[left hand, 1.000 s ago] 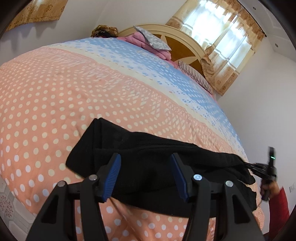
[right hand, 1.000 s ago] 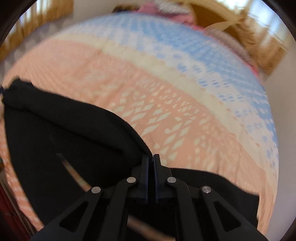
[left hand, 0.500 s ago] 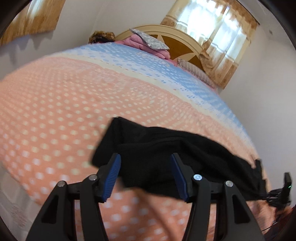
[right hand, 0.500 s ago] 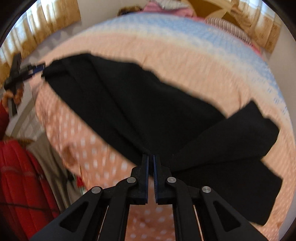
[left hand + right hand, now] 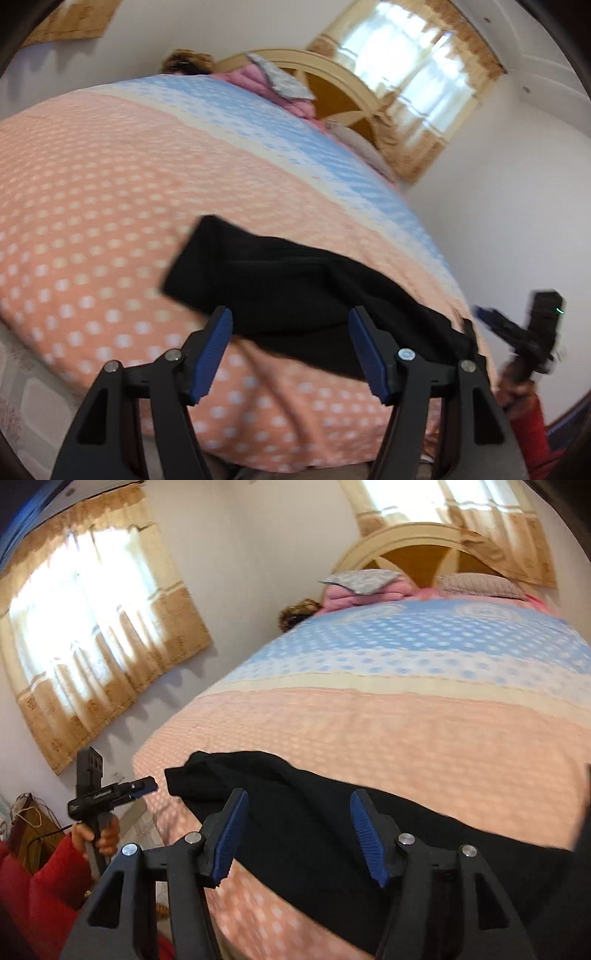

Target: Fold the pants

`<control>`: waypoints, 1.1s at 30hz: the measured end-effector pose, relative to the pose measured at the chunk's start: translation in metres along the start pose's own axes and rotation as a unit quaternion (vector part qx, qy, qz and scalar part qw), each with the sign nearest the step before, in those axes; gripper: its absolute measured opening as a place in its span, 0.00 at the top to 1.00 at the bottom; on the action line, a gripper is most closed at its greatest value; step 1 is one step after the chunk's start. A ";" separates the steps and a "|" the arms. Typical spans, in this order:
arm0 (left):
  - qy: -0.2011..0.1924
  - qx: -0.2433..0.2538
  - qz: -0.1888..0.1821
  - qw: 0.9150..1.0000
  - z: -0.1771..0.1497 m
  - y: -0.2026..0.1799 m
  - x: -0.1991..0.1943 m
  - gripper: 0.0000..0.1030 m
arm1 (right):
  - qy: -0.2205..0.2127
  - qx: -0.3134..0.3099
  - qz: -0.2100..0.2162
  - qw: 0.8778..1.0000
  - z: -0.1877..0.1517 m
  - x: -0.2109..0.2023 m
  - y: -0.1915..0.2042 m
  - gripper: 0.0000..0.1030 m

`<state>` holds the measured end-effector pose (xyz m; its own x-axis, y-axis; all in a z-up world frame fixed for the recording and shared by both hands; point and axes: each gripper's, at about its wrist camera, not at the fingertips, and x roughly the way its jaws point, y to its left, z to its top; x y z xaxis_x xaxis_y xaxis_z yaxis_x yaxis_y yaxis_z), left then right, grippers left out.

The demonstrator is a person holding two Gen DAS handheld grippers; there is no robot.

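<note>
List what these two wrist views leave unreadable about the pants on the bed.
- Left wrist view: the pants are motion-blurred, so fold lines are unclear; the left gripper covers the near hem.
- Right wrist view: the pants' right end is cut off by the frame edge; the right gripper hides the near edge.

We see our right tongs (image 5: 295,830), jaws just opened, above the black pants (image 5: 314,812) on the dotted bed (image 5: 406,738); our left tongs (image 5: 146,787) sit beside the pants' corner.

Dotted bed (image 5: 110,192), black pants (image 5: 295,288), pillows (image 5: 476,583)
</note>
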<state>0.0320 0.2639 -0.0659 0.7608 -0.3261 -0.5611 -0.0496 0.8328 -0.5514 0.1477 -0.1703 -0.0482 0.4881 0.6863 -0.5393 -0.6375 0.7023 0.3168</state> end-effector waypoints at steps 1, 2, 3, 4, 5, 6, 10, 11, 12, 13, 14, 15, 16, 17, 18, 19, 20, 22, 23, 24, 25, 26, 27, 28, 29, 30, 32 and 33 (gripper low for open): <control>0.000 0.013 0.009 1.000 0.000 -0.005 0.002 0.34 | 0.005 0.000 0.009 1.000 0.001 0.016 0.006 0.43; -0.002 0.025 0.021 0.999 0.000 -0.006 0.004 0.34 | 0.012 0.001 0.020 1.000 0.002 0.031 0.012 0.43; -0.003 0.032 0.031 0.999 -0.001 -0.007 0.005 0.34 | 0.023 -0.004 0.039 0.999 0.003 0.053 0.022 0.43; -0.001 0.033 0.041 0.999 -0.001 -0.005 0.006 0.34 | 0.029 -0.013 0.052 0.998 0.003 0.068 0.030 0.43; 0.003 0.027 0.045 0.999 -0.002 0.000 0.007 0.34 | 0.035 -0.027 0.063 0.997 0.003 0.083 0.041 0.43; 0.008 0.016 0.044 0.999 -0.002 0.005 0.007 0.34 | 0.048 -0.052 0.068 0.995 0.004 0.105 0.057 0.43; 0.006 0.003 0.049 0.999 -0.003 0.019 -0.008 0.34 | 0.102 -0.155 0.073 0.980 0.009 0.180 0.110 0.43; 0.005 0.006 0.051 0.999 -0.004 0.020 -0.012 0.34 | 0.110 -0.173 0.073 0.976 0.009 0.192 0.119 0.43; 0.004 0.011 0.055 0.998 -0.004 0.021 -0.017 0.34 | 0.122 -0.195 0.076 0.970 0.009 0.210 0.129 0.43; 0.002 0.015 0.060 0.998 -0.004 0.022 -0.021 0.34 | 0.139 -0.220 0.075 0.963 0.008 0.228 0.138 0.43; 0.000 0.019 0.064 0.998 -0.004 0.022 -0.024 0.34 | 0.152 -0.234 0.076 0.957 0.007 0.238 0.143 0.43; -0.002 0.022 0.067 0.998 -0.004 0.023 -0.027 0.34 | 0.178 -0.245 0.088 0.949 0.003 0.250 0.147 0.43; -0.006 0.025 0.069 0.997 -0.003 0.025 -0.030 0.34 | 0.196 -0.248 0.099 0.944 0.001 0.256 0.148 0.46; -0.007 0.027 0.069 0.997 -0.002 0.026 -0.032 0.34 | 0.208 -0.250 0.109 0.939 -0.002 0.260 0.151 0.55; -0.009 0.027 0.070 0.997 -0.001 0.028 -0.031 0.34 | 0.211 -0.256 0.119 0.936 -0.003 0.259 0.154 0.82; -0.012 0.026 0.071 0.997 0.001 0.029 -0.031 0.34 | 0.211 -0.254 0.128 0.935 -0.001 0.256 0.155 0.92; -0.014 0.024 0.074 0.997 0.003 0.031 -0.029 0.34 | 0.205 -0.246 0.132 0.938 0.002 0.252 0.154 0.93; -0.021 0.018 0.082 0.996 0.007 0.036 -0.026 0.34 | 0.166 -0.205 0.140 0.955 0.020 0.237 0.143 0.93; -0.024 0.011 0.082 0.996 0.009 0.039 -0.024 0.34 | 0.138 -0.171 0.134 0.966 0.035 0.230 0.133 0.93; -0.025 0.005 0.079 0.997 0.011 0.041 -0.023 0.34 | 0.118 -0.149 0.125 0.974 0.044 0.223 0.126 0.93; -0.027 -0.001 0.075 0.997 0.012 0.043 -0.023 0.34 | 0.083 -0.119 0.102 0.984 0.058 0.216 0.117 0.93; -0.029 -0.007 0.070 0.997 0.012 0.046 -0.023 0.34 | 0.052 -0.094 0.081 0.991 0.068 0.208 0.108 0.93; -0.029 -0.010 0.067 0.997 0.012 0.048 -0.024 0.34 | 0.018 -0.064 0.064 0.996 0.076 0.199 0.100 0.93; -0.028 -0.009 0.068 0.997 0.012 0.048 -0.023 0.34 | -0.003 -0.044 0.062 0.997 0.079 0.191 0.095 0.93; -0.028 -0.007 0.071 0.997 0.012 0.049 -0.023 0.34 | -0.015 -0.037 0.065 0.997 0.078 0.188 0.097 0.93; -0.029 -0.005 0.078 0.996 0.011 0.050 -0.022 0.34 | -0.017 -0.047 0.065 0.997 0.071 0.188 0.106 0.93; -0.031 -0.007 0.090 0.995 0.011 0.055 -0.023 0.34 | -0.001 -0.089 0.068 0.994 0.052 0.198 0.129 0.93; -0.033 -0.011 0.096 0.995 0.012 0.057 -0.025 0.34 | 0.016 -0.126 0.069 0.989 0.033 0.209 0.149 0.93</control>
<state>0.0179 0.3249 -0.0766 0.7771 -0.1321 -0.6154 -0.2108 0.8667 -0.4521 0.1746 0.0842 -0.0884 0.3690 0.7629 -0.5308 -0.8275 0.5297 0.1860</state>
